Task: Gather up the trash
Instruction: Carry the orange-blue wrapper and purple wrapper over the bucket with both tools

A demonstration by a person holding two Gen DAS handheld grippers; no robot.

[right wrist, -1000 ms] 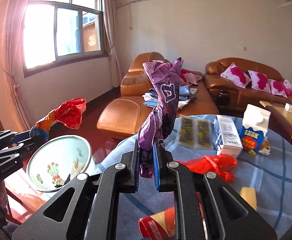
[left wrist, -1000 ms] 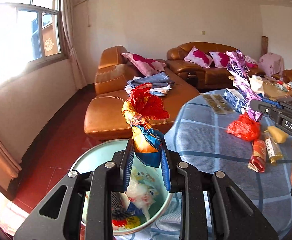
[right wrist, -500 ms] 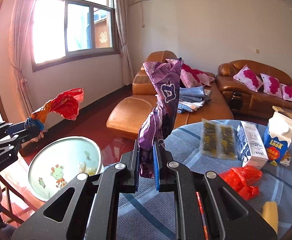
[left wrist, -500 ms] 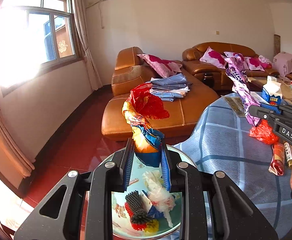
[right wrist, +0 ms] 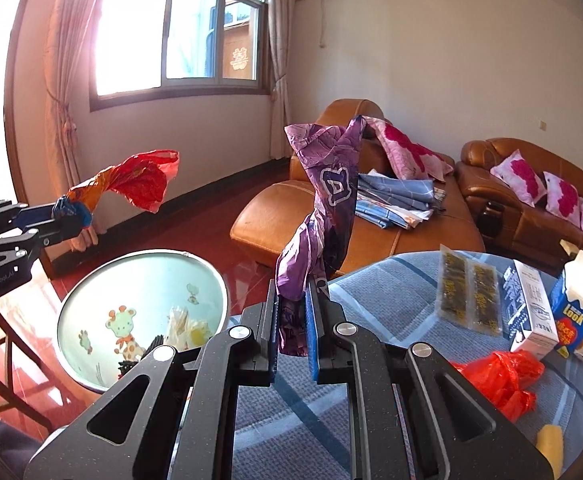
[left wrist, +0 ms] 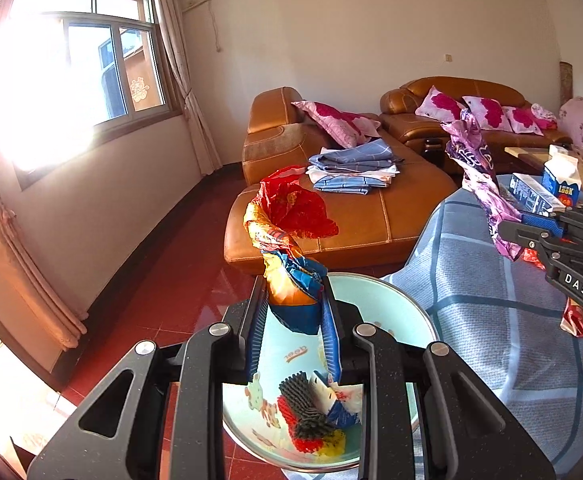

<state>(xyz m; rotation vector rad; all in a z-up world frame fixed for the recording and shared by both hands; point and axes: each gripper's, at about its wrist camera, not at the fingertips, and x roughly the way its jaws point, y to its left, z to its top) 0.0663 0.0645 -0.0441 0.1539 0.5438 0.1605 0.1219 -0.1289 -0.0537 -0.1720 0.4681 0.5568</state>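
Note:
My left gripper [left wrist: 293, 300] is shut on a crumpled red, orange and blue wrapper [left wrist: 291, 232] and holds it above the round pale-green trash bin [left wrist: 391, 292], which holds several scraps. The bin [right wrist: 91, 280] stands on the floor beside the table. My right gripper [right wrist: 293, 300] is shut on a purple wrapper [right wrist: 327, 184] over the table edge, right of the bin. The left gripper [right wrist: 67, 216] and its wrapper [right wrist: 139, 180] also show in the right wrist view; the right gripper [left wrist: 531, 228] and purple wrapper [left wrist: 475, 168] show in the left wrist view.
A round table with a blue checked cloth [right wrist: 411, 360] carries a red plastic bag [right wrist: 503, 376], a blue milk carton [right wrist: 575, 312], a white box [right wrist: 531, 308], two snack packets [right wrist: 467, 296] and a yellow piece [right wrist: 549, 440]. Brown leather sofas [left wrist: 331, 208] stand behind.
Both grippers have swung left toward the bin with their wrappers still held. The bin now sits more directly under my left gripper, and the table has shifted right in both views.

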